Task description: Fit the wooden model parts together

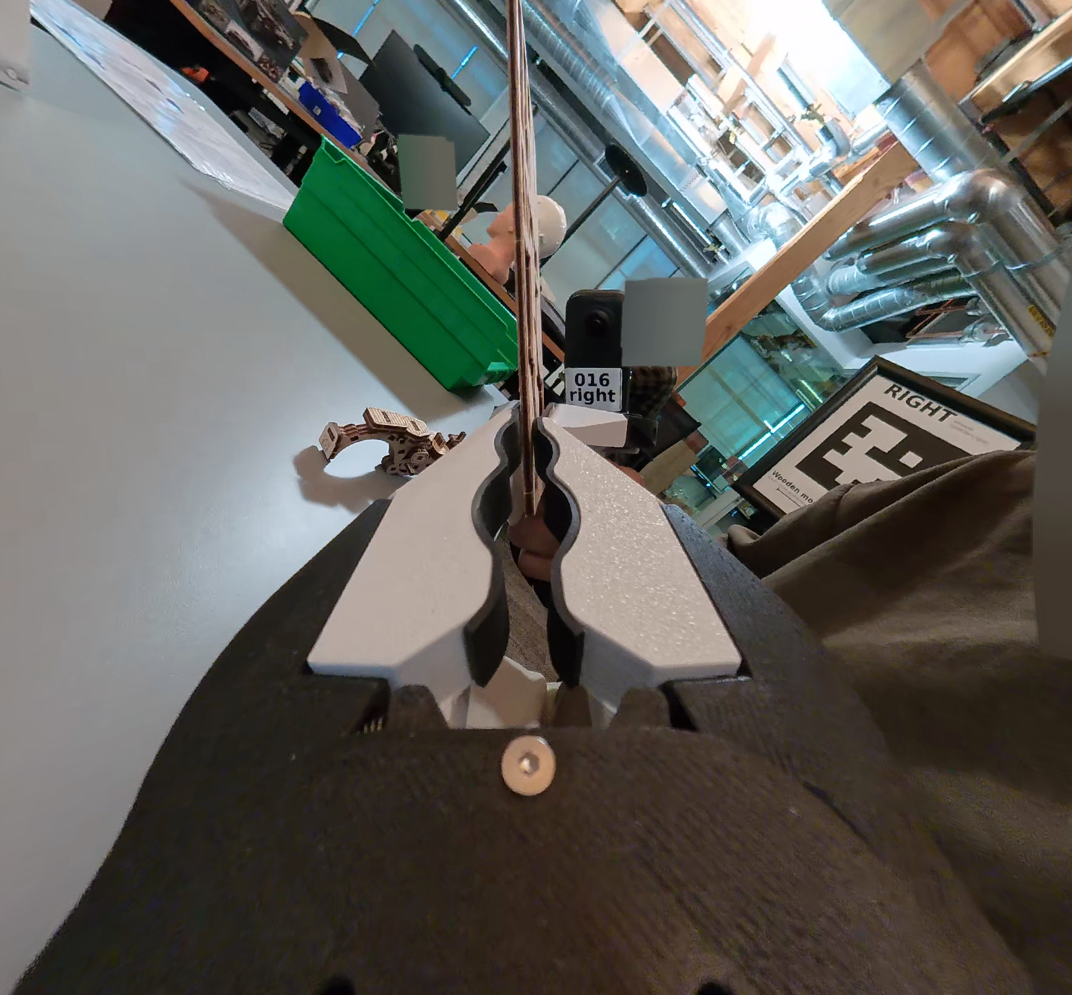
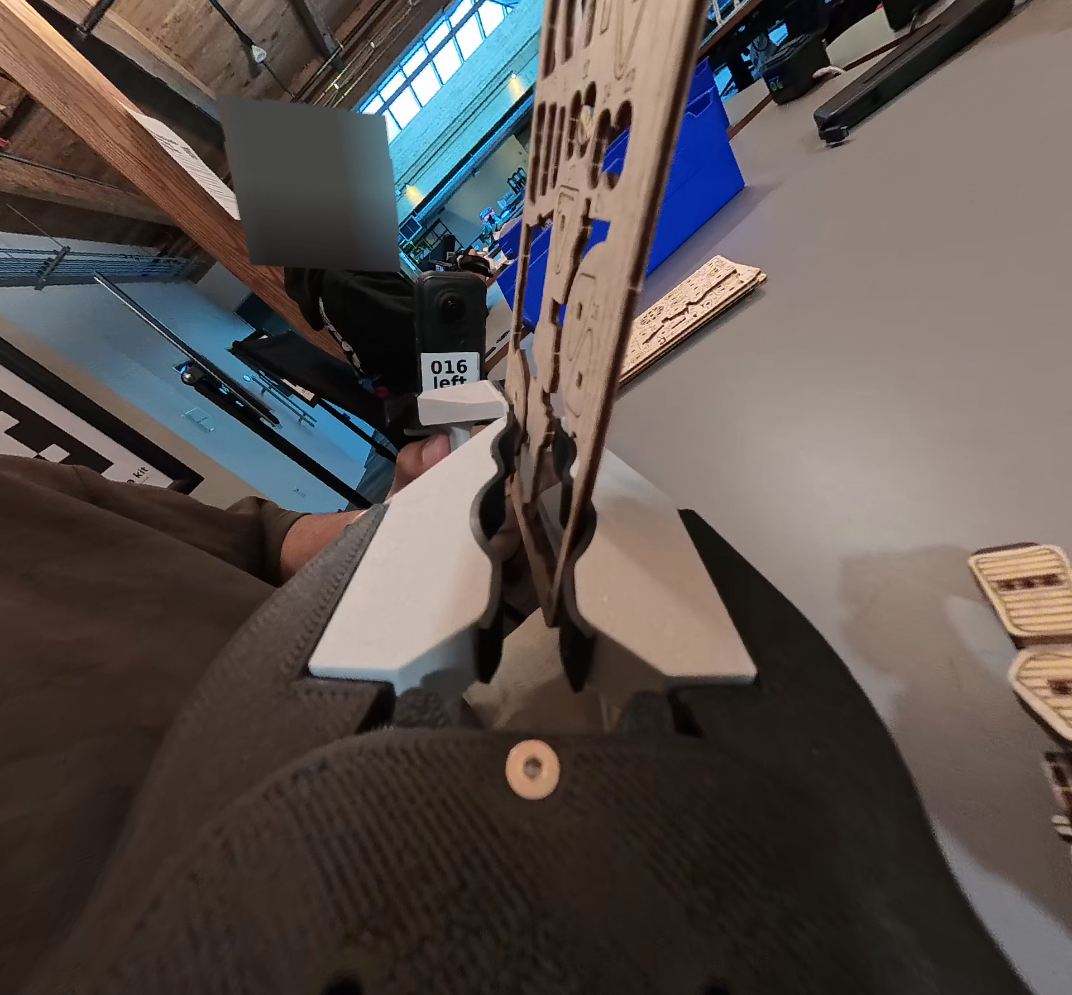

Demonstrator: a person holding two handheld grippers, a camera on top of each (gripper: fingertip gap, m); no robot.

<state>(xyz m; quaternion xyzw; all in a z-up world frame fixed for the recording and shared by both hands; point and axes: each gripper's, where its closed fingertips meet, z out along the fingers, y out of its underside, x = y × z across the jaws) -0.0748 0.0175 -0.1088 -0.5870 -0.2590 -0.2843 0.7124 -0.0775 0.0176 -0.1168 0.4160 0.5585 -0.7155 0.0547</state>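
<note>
A thin laser-cut wooden sheet [image 1: 522, 213] stands upright, edge-on in the left wrist view. In the right wrist view the same kind of sheet [image 2: 649, 155] shows its cut-out part outlines. My left gripper [image 1: 529, 422] is shut on the sheet's lower edge. My right gripper [image 2: 536, 433] is shut on the sheet too, facing the left one from the other side. Each gripper shows in the other's view: the right gripper [image 1: 589, 425] and the left gripper [image 2: 461, 404]. A partly built wooden model piece [image 1: 388, 439] lies on the grey table [image 1: 145, 387] to the left.
A green bin [image 1: 394, 271] stands on the table behind the model piece. A stack of wooden sheets [image 2: 690, 311] and a blue bin [image 2: 684, 178] lie beyond the right gripper. Small slatted wooden parts [image 2: 1027, 590] sit at the right edge. A person's dark sleeve [image 2: 116, 561] is close. My left and right fingertips are right by each other.
</note>
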